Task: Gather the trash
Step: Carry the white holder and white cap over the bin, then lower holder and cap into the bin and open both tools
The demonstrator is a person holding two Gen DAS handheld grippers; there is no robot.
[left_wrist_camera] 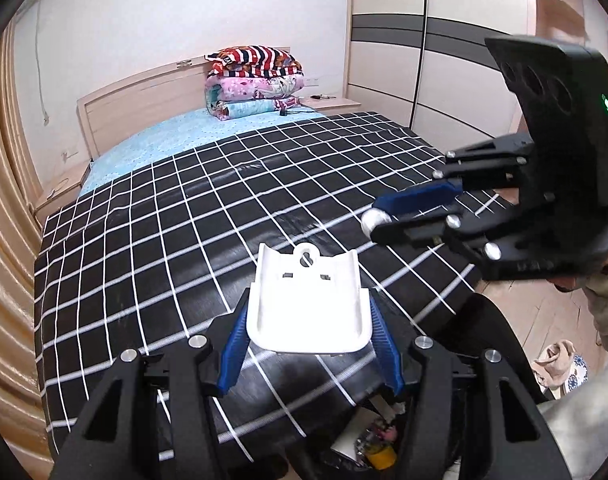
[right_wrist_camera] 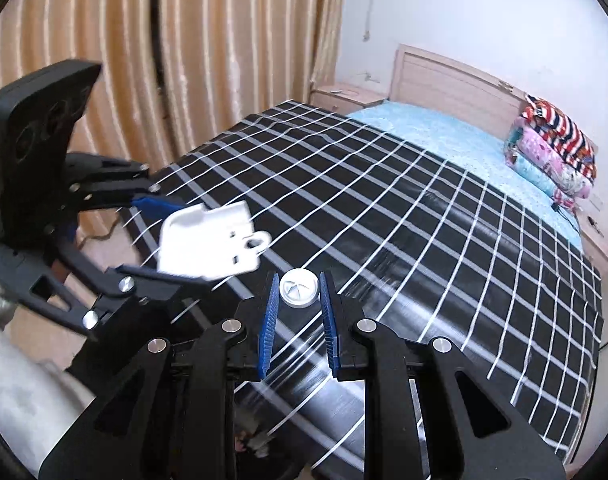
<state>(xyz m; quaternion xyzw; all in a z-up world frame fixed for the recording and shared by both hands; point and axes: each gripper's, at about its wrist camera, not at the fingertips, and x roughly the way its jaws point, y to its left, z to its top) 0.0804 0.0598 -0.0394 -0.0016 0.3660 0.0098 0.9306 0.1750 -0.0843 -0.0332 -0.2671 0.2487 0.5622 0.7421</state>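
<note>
Nearest to the camera, below the foot edge of the bed [left_wrist_camera: 264, 184], a dark bin [left_wrist_camera: 368, 440] with mixed rubbish inside shows between the arms of the left gripper [left_wrist_camera: 308, 320]; it is half hidden, so I cannot tell how wide its mouth is.

The left gripper holds a white plastic tray piece [left_wrist_camera: 310, 300] by its two sides, with the blue pads pressing on the edges, just above the foot edge of the bed. The piece is broad and thin, and the pads touch only its near corners. If the hand tilts or swings fast, the piece can pivot between the pads and slip out onto the bed or the floor instead of into the bin.

To the right of it, also over the foot part of the bed, the right gripper [right_wrist_camera: 298, 296] has its fingers narrow around a small white round cap [right_wrist_camera: 299, 287]. The cap sits at the very tips, so a small shake can make it pop out and roll away on the smooth checked cover [right_wrist_camera: 424, 240].

The two grippers are near each other, and they can collide if both go to the bin together.

Far away, at the head of the bed, folded quilts [left_wrist_camera: 256, 80] are stacked.
</note>
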